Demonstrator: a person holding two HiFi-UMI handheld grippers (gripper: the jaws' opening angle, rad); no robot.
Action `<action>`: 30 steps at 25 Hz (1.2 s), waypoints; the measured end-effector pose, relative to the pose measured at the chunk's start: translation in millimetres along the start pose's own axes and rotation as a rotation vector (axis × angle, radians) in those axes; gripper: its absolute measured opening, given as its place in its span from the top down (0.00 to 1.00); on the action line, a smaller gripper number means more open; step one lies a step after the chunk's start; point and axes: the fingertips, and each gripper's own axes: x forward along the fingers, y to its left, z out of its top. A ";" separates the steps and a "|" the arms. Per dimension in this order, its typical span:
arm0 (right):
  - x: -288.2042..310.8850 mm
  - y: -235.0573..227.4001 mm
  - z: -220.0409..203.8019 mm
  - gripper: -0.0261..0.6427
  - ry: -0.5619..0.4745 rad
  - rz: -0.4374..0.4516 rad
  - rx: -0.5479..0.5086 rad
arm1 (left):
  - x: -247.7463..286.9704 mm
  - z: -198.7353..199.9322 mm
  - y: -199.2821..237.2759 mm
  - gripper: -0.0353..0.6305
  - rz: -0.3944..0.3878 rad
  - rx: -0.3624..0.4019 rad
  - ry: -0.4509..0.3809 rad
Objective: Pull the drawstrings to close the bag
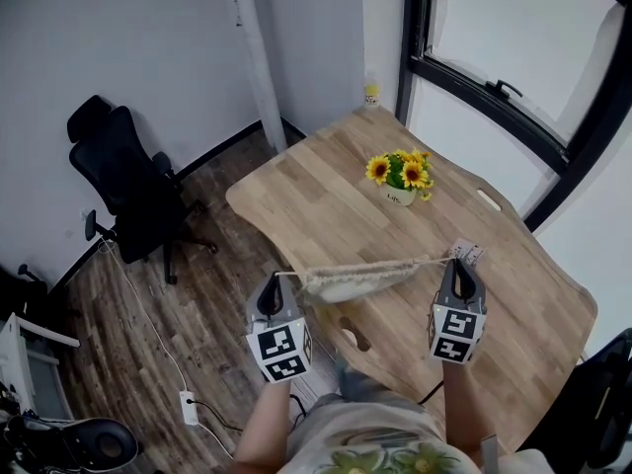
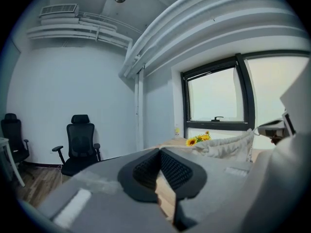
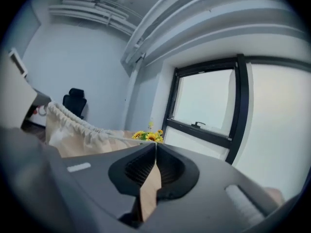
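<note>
Two drawstrings are drawn taut out of the bag, one to each side. The left drawstring is run to the tip of the left hand-held gripper, whose jaws are pressed together on it. The right drawstring is pinched likewise in the closed jaws of the right hand-held gripper; in the right gripper view it is seen entering right at the jaw tips. The bag is hung crosswise between the two, with its mouth gathered into tight pleats along the top. It is held over the near edge of the tabletop; whether its underside touches the wood cannot be told. A pot of sunflowers is stood well beyond it.
</note>
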 end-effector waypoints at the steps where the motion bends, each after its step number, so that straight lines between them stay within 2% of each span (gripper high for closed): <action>1: 1.0 -4.0 -3.4 0.94 0.010 0.006 0.068 | 0.1 -0.9 0.9 0.94 0.002 -0.001 0.005; 4: 2.0 -13.2 -10.6 0.94 0.026 0.016 0.215 | -1.0 -5.4 1.0 0.94 0.006 0.006 0.018; 9: 2.7 -20.4 -8.1 0.94 0.004 -0.012 0.263 | 0.8 -16.2 3.3 0.94 0.028 -0.031 0.043; 15: 5.3 -30.3 -16.7 0.94 0.014 -0.027 0.391 | -1.8 -18.0 2.3 0.94 0.041 -0.025 0.038; 21: 8.2 -46.9 -21.0 0.94 0.003 -0.062 0.498 | -4.0 -22.5 10.6 0.94 0.066 -0.065 0.041; 30: 6.9 -69.2 -19.8 0.94 -0.038 -0.113 0.568 | -4.9 -23.4 28.1 0.94 0.103 -0.116 0.038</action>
